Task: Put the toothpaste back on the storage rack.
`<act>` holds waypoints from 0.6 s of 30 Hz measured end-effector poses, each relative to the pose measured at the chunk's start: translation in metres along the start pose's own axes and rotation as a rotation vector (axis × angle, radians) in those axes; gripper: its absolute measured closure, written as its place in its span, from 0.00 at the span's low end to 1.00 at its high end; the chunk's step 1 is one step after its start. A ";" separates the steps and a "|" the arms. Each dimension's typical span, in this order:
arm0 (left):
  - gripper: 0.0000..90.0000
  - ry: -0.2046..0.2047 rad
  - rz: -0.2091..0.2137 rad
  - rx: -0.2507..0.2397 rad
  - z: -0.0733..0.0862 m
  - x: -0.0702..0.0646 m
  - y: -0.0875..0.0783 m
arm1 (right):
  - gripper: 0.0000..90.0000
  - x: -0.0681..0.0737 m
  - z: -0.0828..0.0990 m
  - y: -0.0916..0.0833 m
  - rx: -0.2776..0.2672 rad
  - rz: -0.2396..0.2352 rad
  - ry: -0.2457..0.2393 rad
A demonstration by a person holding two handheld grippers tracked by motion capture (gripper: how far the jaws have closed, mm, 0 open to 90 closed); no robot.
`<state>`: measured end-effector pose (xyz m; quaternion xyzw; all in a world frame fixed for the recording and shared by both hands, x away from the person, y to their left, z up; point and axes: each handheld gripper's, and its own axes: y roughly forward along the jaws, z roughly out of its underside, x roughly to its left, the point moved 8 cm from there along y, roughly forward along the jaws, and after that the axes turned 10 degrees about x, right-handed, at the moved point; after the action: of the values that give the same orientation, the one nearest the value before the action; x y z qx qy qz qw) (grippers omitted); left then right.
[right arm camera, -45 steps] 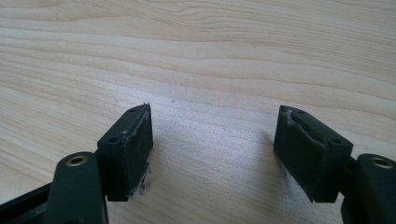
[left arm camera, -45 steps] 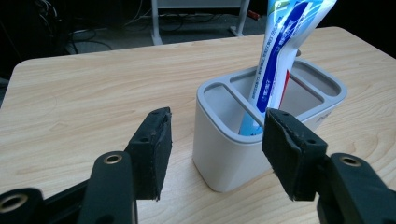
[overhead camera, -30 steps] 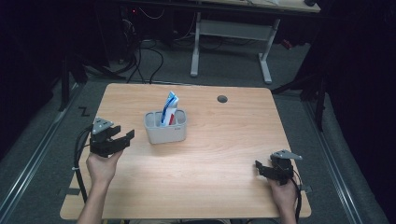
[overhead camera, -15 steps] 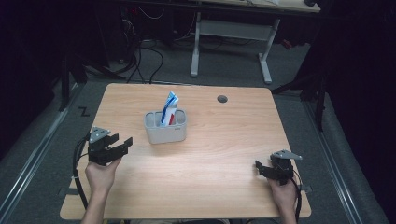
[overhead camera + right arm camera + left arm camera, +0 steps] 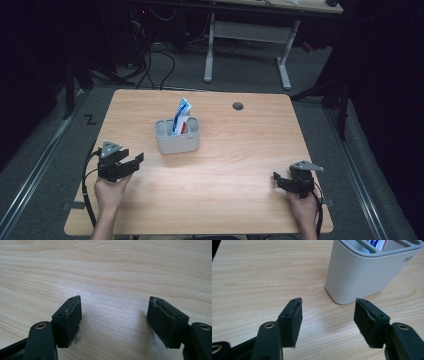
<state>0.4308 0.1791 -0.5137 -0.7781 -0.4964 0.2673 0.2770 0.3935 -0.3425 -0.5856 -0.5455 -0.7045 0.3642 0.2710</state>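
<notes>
You have one grey holder [image 5: 177,137] with one toothpaste tube [image 5: 180,116] on one table [image 5: 235,160]. Your left gripper [image 5: 131,162] and right gripper [image 5: 279,180] both stand spread, pinching nothing.

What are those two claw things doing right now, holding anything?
Left gripper: open, holding nothing, aimed at the grey holder.
Right gripper: open, holding nothing, over bare table.

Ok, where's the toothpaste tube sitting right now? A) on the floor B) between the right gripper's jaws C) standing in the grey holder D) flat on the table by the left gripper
C: in the high view the toothpaste tube stands up out of the grey holder, apart from both the left gripper and the right gripper, whose jaws are open with nothing between them.
</notes>
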 end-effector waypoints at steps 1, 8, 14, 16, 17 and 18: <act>0.45 0.001 -0.003 0.003 0.000 0.000 0.001 | 0.31 0.000 0.000 0.000 0.000 0.000 0.000; 0.44 -0.006 0.018 0.017 0.006 -0.002 0.008 | 0.31 0.000 0.000 0.000 0.000 0.001 0.001; 0.44 -0.015 0.030 0.043 0.014 -0.002 0.017 | 0.31 0.000 0.000 0.000 0.000 0.001 0.001; 0.44 -0.020 0.029 0.047 0.016 -0.002 0.019 | 0.31 0.000 0.000 0.000 0.000 0.000 0.001; 0.44 -0.021 0.028 0.053 0.018 -0.001 0.021 | 0.31 0.000 0.000 0.000 0.000 0.001 0.001; 0.43 -0.019 0.029 0.057 0.018 -0.001 0.022 | 0.31 0.000 0.000 0.000 0.000 0.001 0.001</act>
<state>0.4313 0.1737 -0.5416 -0.7744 -0.4798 0.2929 0.2904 0.3935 -0.3426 -0.5856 -0.5461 -0.7041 0.3642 0.2711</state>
